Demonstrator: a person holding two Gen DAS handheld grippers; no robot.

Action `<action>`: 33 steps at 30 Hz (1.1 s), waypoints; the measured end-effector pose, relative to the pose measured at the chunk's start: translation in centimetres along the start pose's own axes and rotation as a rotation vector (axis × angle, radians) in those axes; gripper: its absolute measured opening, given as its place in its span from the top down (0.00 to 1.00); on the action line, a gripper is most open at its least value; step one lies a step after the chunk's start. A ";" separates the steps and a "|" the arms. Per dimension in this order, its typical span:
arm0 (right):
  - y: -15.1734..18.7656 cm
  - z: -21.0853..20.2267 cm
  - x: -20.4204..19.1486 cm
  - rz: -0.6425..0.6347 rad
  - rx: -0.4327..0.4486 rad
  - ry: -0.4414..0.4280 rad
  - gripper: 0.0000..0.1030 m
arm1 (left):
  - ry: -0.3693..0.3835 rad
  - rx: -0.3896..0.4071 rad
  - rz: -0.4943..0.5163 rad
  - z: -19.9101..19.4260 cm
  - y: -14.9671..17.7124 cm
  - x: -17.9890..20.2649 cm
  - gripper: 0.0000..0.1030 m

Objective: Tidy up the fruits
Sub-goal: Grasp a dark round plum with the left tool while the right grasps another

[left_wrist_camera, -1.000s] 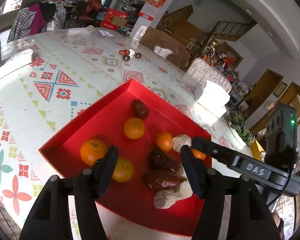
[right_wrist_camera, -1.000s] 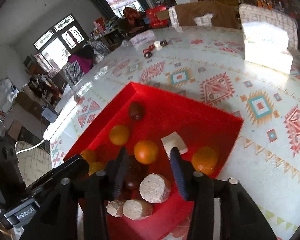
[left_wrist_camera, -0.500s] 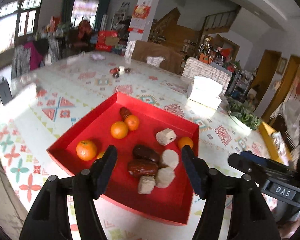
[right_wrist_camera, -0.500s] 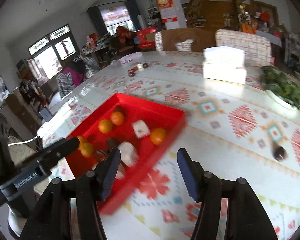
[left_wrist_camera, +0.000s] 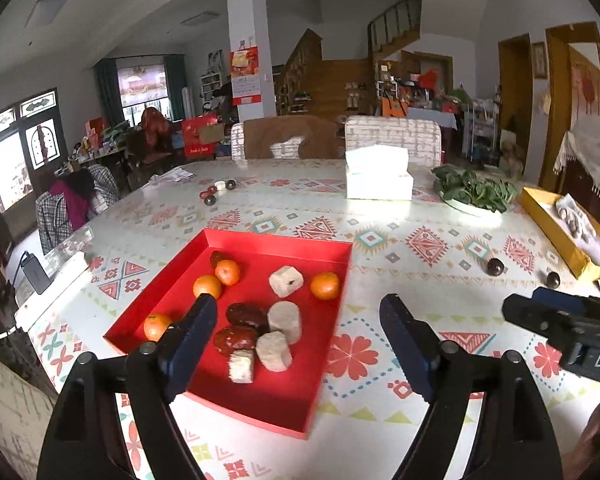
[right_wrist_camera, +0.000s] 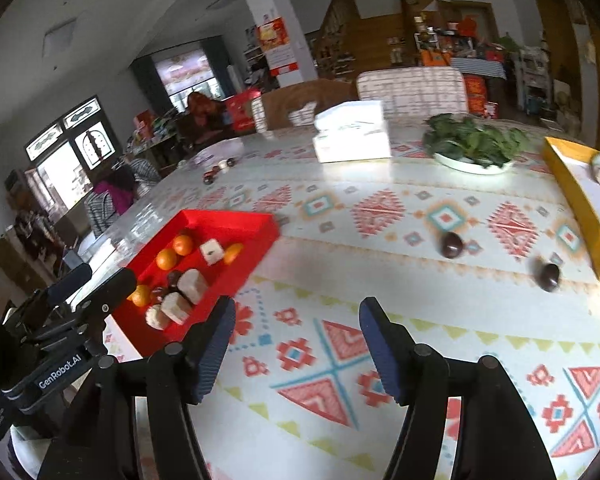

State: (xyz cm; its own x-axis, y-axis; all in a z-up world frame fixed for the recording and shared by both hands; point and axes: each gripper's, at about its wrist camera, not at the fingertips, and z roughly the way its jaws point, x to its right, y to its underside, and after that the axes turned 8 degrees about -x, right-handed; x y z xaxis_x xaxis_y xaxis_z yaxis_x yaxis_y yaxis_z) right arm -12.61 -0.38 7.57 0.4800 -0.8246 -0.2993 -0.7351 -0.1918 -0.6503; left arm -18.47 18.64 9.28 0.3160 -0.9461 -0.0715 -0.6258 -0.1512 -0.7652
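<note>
A red tray (left_wrist_camera: 332,376) lies on the patterned table and holds several oranges (left_wrist_camera: 325,285), dark red fruits (left_wrist_camera: 246,313) and pale cut chunks (left_wrist_camera: 285,316). It also shows at the left of the right wrist view (right_wrist_camera: 256,236). Two dark round fruits lie loose on the table to the right, one nearer the middle (right_wrist_camera: 451,245) and one nearer the yellow box (right_wrist_camera: 549,275); they also show in the left wrist view (left_wrist_camera: 495,266). My left gripper (left_wrist_camera: 298,344) is open and empty above the tray's near side. My right gripper (right_wrist_camera: 296,344) is open and empty over bare table, short of the loose fruits.
A white tissue box (left_wrist_camera: 379,178) and a plate of green leaves (left_wrist_camera: 474,192) stand at the back. A yellow box (right_wrist_camera: 580,196) lies at the right edge. A few small dark fruits (left_wrist_camera: 212,194) lie far back left. Chairs stand behind the table.
Both grippers have pulled back and risen from the tray. My right gripper has swung to the right, so the tray now lies to its left and the two loose fruits have come into view.
</note>
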 end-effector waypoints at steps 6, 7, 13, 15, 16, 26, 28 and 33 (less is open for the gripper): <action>1.1 -1.4 3.1 0.064 0.013 0.000 0.30 | -0.003 -0.005 0.048 -0.2 0.1 2.1 0.20; 1.2 -1.5 3.4 0.072 0.014 -0.001 0.30 | -0.002 -0.006 0.055 -0.2 0.1 2.5 0.20; 1.7 -2.3 5.0 0.095 0.021 0.004 0.30 | -0.002 -0.021 0.087 0.1 0.3 4.1 0.20; 1.9 -2.6 5.4 0.100 0.024 0.008 0.30 | -0.002 -0.028 0.094 0.2 0.3 4.4 0.20; 1.9 -2.7 5.7 0.105 0.027 0.010 0.30 | 0.001 -0.032 0.098 0.3 0.3 4.6 0.20; 1.7 -6.9 13.8 0.260 0.094 0.101 0.30 | 0.121 -0.135 0.019 2.9 0.1 3.1 0.20; 1.4 -7.8 16.3 0.306 0.100 0.132 0.30 | 0.150 -0.168 -0.010 3.8 0.3 3.0 0.20; 0.0 -6.5 19.5 0.341 0.033 0.182 0.30 | 0.226 -0.219 -0.022 5.3 0.4 4.4 0.20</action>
State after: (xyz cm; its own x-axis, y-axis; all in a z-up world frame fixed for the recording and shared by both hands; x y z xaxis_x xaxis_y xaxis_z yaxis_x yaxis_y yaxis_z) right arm -6.34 -19.94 6.30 0.1158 -0.9195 -0.3758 -0.8206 0.1246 -0.5578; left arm -13.58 15.94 5.25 0.1804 -0.9778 0.1063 -0.7668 -0.2075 -0.6074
